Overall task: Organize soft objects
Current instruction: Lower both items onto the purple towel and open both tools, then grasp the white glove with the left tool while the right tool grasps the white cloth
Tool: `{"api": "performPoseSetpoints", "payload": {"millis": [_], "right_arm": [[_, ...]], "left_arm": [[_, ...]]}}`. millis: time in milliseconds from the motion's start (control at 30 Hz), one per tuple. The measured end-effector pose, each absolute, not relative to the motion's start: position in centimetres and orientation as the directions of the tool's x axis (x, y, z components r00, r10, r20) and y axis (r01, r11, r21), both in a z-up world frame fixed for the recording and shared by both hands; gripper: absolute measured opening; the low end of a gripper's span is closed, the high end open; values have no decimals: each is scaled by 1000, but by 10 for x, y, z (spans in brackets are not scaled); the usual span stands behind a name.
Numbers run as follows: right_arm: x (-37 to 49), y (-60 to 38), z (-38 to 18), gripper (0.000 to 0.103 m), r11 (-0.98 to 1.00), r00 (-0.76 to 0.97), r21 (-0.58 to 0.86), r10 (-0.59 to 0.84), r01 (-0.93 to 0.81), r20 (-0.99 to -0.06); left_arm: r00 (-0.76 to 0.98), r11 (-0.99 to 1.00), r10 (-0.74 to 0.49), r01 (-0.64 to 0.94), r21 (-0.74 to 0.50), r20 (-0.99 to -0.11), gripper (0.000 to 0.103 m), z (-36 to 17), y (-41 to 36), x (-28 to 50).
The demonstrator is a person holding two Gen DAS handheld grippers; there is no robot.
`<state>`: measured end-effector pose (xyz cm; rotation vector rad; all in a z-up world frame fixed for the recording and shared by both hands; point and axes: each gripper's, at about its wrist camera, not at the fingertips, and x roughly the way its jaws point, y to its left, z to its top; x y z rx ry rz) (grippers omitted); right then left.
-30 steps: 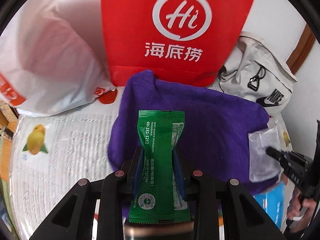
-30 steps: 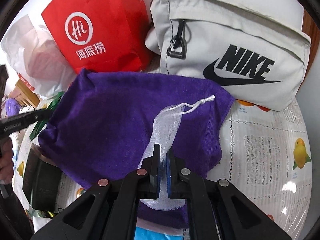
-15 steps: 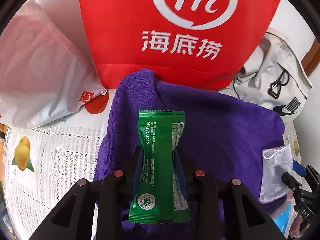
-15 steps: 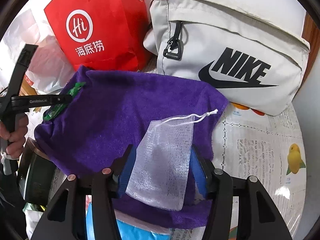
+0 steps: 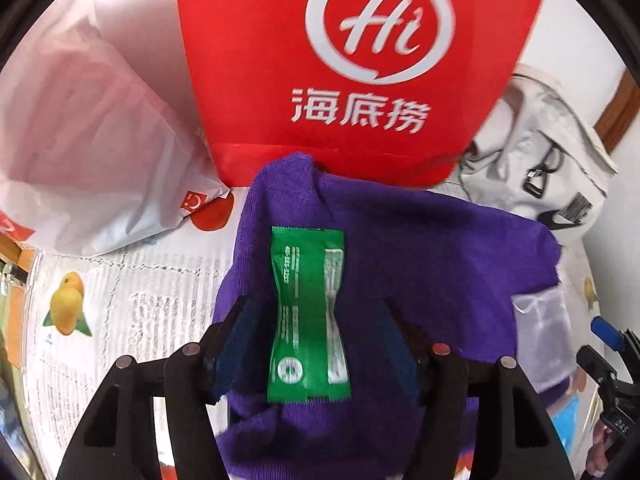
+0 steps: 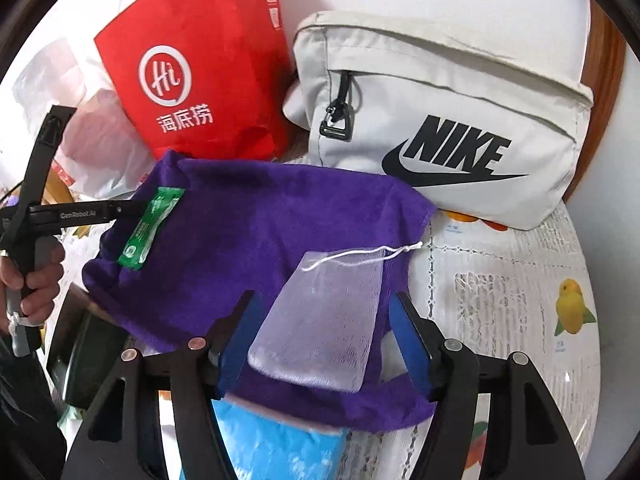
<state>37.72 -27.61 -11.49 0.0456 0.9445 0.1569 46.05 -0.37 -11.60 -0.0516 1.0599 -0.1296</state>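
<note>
Both tongs have just opened wide and hold nothing: left tongs point(image 5: 316, 332) straddle the green sachet point(image 5: 307, 314) at the purple towel's point(image 6: 256, 216) nine o'clock edge, right tongs point(image 6: 320, 332) the mesh pouch point(image 6: 324, 320) toward five o'clock; both placements look done.

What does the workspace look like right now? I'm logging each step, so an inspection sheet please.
Surface: table under a fruit-print cover.
Job's things: green packet and mesh pouch lie apart on the purple towel.
Clutter: red bag, white plastic bag, grey Nike bag, blue pack.
Grippers: left claw and right claw have just been opening; pads clear of both items.
Cables: nothing seen.
Surroundings: white wall, wooden trim.
</note>
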Motion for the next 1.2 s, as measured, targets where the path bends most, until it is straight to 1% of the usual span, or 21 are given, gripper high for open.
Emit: {"api": "performPoseSetpoints", "payload": {"millis": [100,167,200,233,300,433,500,667,700,733,767,833,867,933,1000,1200], "right_arm": [[364,-273,-106,66,992,600,77,122,-100,-791],[354,-270,-99,71,993,605,64,109,-96,-789],[349,-269,-96,77,994,607,61,106,-95,-787],[341,-267,-92,79,993,612,64,112,-99,-783],[328,-265,-87,79,991,632,70,126,-113,-764],[295,-254,-77,79,991,672,13,102,-136,-733],[278,-247,-75,79,989,672,2,103,-149,-734],[240,-243,-80,79,983,652,91,172,-156,-739],[235,-242,-82,79,982,641,106,183,-157,-746],[228,-240,-87,79,979,603,122,195,-161,-773],[223,-239,-91,79,979,585,132,199,-156,-786],[210,-236,-95,79,981,596,133,190,-139,-780],[203,-235,-97,79,981,600,139,194,-138,-776],[191,-233,-103,79,975,595,166,220,-145,-773],[179,-232,-108,79,980,598,154,198,-125,-777],[148,-235,-118,79,982,606,150,191,-119,-772]], "left_arm": [[558,988,-147,115,-100,-816,62,-96,-1,433],[574,989,-137,123,-80,-807,62,-84,5,416],[578,989,-139,128,-79,-804,62,-78,6,406],[581,989,-140,127,-81,-802,62,-74,7,399],[578,989,-141,118,-88,-804,62,-66,13,380],[575,986,-169,114,-126,-801,62,-60,21,341],[571,984,-177,116,-135,-801,62,-62,23,325],[570,979,-202,123,-161,-796,62,-69,28,279],[569,975,-220,133,-176,-792,62,-71,29,266],[567,973,-230,139,-184,-791,62,-73,28,259],[561,970,-241,144,-194,-792,65,-76,28,250],[550,963,-270,168,-212,-791,71,-83,24,230],[549,960,-280,176,-219,-787,75,-87,22,222],[541,951,-307,200,-235,-783,79,-93,18,209],[531,941,-337,225,-254,-777,80,-100,12,196],[488,930,-357,270,-251,-797,81,-129,-14,180]]}}
